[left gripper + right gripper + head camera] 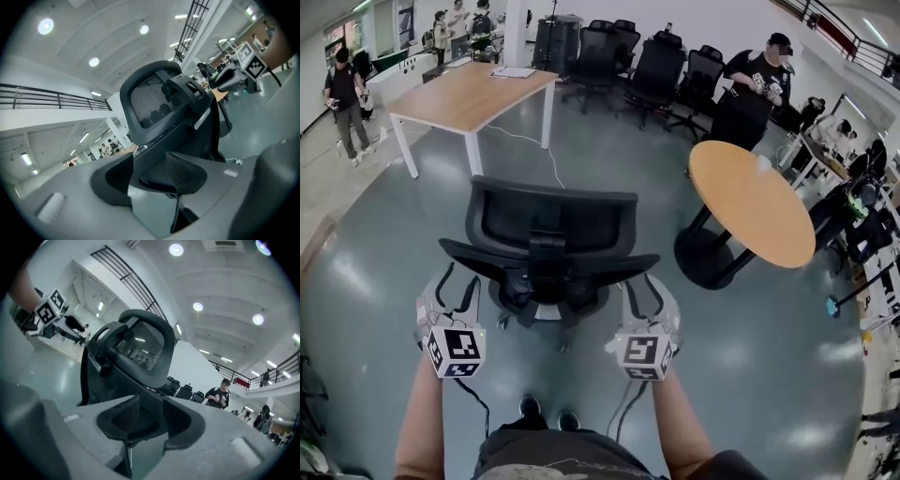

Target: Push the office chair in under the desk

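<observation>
A black mesh-back office chair [548, 239] stands on the grey floor with its back toward me. The desk [473, 94], a wooden top on white legs, is well beyond it at the upper left. My left gripper [457, 283] is at the chair's left armrest [459, 251], and my right gripper [645, 289] is at the right armrest [639, 262]. In the left gripper view the jaws of the left gripper [154, 185] stand apart around the dark armrest end [180, 171]. The right gripper [143, 423] shows the same, open around the armrest end [123, 416].
A round wooden table [750, 202] on a black base stands to the right of the chair. Several black chairs [652, 66] line the far wall. People stand at the far left [342, 94] and far right [759, 80]. A cable [539, 150] runs from the desk across the floor.
</observation>
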The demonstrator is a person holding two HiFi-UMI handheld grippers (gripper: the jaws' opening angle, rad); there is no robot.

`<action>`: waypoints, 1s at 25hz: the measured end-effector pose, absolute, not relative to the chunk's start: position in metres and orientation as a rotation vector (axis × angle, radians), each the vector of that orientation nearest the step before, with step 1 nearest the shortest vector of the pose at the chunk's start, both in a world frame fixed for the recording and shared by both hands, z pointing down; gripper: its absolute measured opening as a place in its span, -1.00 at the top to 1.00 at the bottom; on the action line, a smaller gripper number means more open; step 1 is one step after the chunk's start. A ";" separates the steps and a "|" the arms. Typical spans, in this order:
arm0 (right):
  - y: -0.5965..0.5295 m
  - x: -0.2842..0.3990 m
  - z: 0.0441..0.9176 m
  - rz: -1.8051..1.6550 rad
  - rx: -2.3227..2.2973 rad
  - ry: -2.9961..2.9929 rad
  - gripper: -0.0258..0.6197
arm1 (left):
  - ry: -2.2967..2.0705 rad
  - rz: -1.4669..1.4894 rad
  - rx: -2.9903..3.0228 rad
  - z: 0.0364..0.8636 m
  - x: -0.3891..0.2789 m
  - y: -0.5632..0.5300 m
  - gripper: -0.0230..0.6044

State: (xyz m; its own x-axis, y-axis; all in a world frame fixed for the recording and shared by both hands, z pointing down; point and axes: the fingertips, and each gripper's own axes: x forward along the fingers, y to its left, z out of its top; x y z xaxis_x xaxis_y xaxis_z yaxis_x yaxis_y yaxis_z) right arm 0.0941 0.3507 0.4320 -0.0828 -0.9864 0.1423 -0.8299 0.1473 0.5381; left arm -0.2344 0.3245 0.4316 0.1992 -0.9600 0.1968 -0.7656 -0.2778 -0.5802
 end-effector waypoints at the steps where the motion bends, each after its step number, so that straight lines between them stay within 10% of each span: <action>1: 0.347 0.094 0.436 -0.464 1.703 -1.927 0.43 | 1.597 -0.782 -2.110 0.436 -0.234 0.320 0.11; 25: 0.287 0.101 0.470 -0.709 1.464 -1.472 -0.03 | 1.420 -1.057 -1.739 0.462 -0.230 0.252 -0.28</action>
